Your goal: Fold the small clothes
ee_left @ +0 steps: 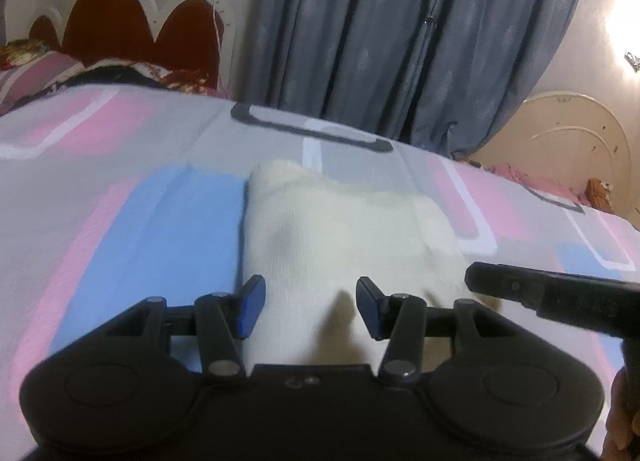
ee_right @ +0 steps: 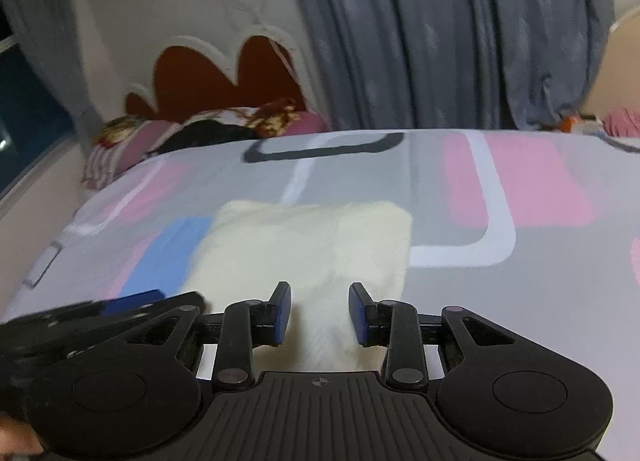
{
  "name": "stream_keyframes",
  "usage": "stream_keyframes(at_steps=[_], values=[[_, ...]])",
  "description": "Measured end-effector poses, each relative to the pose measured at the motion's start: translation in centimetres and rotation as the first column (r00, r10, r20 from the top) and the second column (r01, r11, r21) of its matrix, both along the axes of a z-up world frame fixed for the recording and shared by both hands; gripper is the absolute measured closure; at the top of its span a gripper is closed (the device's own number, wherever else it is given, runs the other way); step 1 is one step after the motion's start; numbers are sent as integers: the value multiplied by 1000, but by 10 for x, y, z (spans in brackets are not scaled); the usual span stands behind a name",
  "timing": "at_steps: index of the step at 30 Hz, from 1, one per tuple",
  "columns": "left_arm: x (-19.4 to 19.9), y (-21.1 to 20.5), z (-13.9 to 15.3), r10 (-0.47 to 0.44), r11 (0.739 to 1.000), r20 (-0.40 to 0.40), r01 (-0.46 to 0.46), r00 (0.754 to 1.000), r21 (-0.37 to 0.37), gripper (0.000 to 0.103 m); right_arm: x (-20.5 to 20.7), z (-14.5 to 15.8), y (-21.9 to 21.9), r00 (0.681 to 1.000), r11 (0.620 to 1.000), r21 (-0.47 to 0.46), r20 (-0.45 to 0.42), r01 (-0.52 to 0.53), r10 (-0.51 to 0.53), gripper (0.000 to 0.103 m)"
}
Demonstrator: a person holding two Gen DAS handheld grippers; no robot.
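Across mid-frame on the bed [ee_left: 120, 149], my folded cream garment [ee_left: 340, 229] runs lengthwise away from me; left hand-held gripper [ee_left: 310, 307] and right hand-held gripper [ee_right: 320, 313] tilt downward, jaws partly apart, gripping nothing.

Grey curtains [ee_left: 384, 41] behind red scalloped headboard [ee_left: 132, 29]

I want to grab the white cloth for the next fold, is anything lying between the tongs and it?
Nothing visible is in the way. The white cloth lies on the bedsheet straight ahead of the open left tongs and the open right tongs, with only bare fabric between their tips. The pillows sit far back by the headboard.
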State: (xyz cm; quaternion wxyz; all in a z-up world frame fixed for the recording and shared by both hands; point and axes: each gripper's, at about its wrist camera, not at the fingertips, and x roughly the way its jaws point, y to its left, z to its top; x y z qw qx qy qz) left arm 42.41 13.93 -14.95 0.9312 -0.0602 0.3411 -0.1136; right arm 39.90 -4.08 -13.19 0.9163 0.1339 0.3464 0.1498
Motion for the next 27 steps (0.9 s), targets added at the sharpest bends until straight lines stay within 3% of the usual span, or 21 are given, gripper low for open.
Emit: stream_keyframes(at_steps=[5,10,13,15,18,21,22,23,27], values=[[-21,-5,-12,-22,999,-53,23,998,27,55,-41,-8,15,1000,999,-39,-2,-4,4,71],[-27,-14,-23,-50,992,-59,57,997,116,53,-48,-43,19,991,993,-113,-121,36,-50,71],[-33,-11,-17,-58,991,-60,64,997,115,52,-56,-43,6,986,994,-66,-136,92,-100,71],[-40,-8,-17,-57,991,-52,63,997,117,44,-68,-34,9,990,992,-92,-99,91,-100,71],[-51,-2,-20,-47,992,-56,54,997,118,43,-74,-42,10,985,994,-68,-149,80,-89,71],[-55,2,-24,-50,991,-69,58,996,117,42,-79,-42,15,986,995,-64,-141,79,-87,72],[-54,3,-25,-52,992,-75,60,996,109,42,-79,-42,18,986,995,-69,-140,78,-87,74],[-54,3,-26,-52,993,-78,60,996,102,42,-79,-42,22,986,994,-72,-141,77,-86,92],[-55,0,-25,-65,993,-78,72,995,89,38,-82,-40,21,988,988,-126,-109,94,-108,96]])
